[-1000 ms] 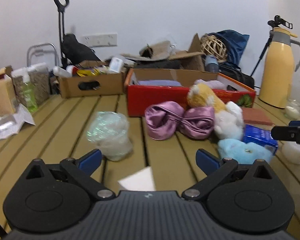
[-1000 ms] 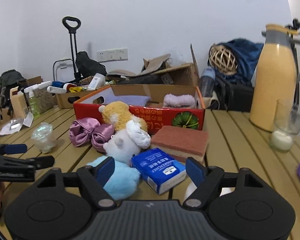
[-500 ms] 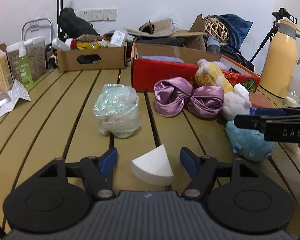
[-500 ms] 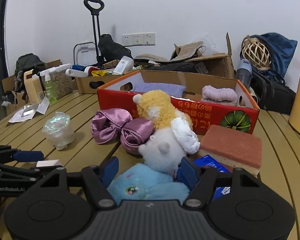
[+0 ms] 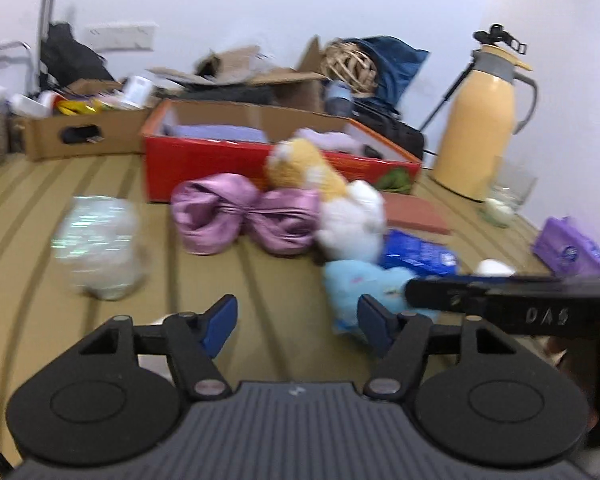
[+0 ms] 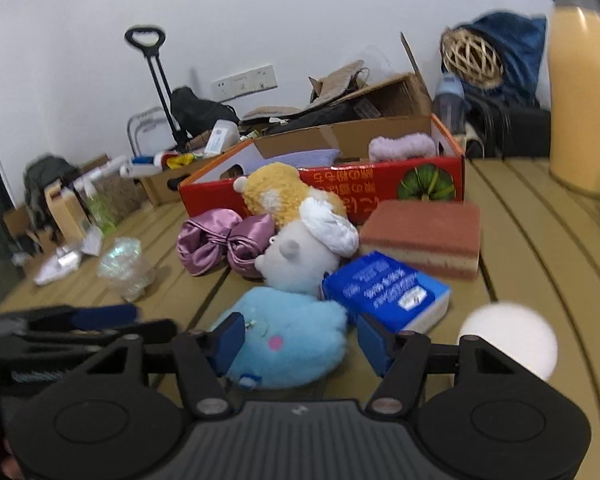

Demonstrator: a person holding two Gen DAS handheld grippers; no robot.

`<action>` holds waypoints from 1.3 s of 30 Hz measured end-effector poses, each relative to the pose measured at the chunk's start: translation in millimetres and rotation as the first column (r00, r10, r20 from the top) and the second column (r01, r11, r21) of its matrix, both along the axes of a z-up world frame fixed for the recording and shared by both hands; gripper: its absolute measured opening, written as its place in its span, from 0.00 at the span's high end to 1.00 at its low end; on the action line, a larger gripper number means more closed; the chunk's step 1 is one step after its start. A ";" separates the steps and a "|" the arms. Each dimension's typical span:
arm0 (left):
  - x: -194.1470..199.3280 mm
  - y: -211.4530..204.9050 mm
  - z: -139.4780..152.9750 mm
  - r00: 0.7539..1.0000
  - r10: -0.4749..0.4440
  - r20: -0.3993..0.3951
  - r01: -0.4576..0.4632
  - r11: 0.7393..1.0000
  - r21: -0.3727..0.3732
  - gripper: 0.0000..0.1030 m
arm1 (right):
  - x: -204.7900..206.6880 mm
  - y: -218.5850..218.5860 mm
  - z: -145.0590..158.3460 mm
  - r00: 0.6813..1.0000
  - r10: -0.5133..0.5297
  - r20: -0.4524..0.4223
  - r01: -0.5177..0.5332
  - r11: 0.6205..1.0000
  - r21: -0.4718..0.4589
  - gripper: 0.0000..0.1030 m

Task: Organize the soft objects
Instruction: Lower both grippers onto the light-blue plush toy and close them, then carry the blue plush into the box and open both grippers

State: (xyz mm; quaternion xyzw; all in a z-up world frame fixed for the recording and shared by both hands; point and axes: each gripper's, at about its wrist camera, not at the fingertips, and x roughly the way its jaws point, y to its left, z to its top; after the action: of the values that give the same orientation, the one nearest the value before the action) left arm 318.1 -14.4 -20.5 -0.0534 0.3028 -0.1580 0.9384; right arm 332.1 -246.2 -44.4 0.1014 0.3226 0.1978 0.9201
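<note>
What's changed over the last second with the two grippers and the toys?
The right gripper moved in over the blue plush, jaws now open around it, not closed. The left gripper lifted off the white wedge, open and empty. The toys and red box stayed put.

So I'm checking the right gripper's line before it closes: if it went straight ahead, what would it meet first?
Most likely the light blue plush. It lies between the open right gripper's fingers; the white plush sits behind it.
</note>
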 end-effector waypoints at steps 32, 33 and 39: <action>113.1 47.6 111.7 0.999 0.035 -0.012 -0.037 0.961 -0.275 0.61 | 114.1 17.1 101.2 0.997 0.053 0.053 -0.066 0.960 0.273 0.70; 130.0 54.0 111.3 0.998 0.051 -0.028 -0.056 0.960 -0.275 0.61 | 133.9 23.6 102.8 0.998 0.058 0.038 -0.067 0.959 0.276 0.70; 213.7 83.8 75.7 0.982 0.098 -0.159 -0.135 0.962 -0.236 0.61 | 231.3 64.5 73.0 0.993 0.077 -0.091 -0.050 0.961 0.271 0.70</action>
State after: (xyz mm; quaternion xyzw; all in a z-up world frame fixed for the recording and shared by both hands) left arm 531.8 69.4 55.2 -0.1981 0.3450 -0.1342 0.9076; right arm 563.5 -181.7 28.5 0.2245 0.3419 0.2637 0.8736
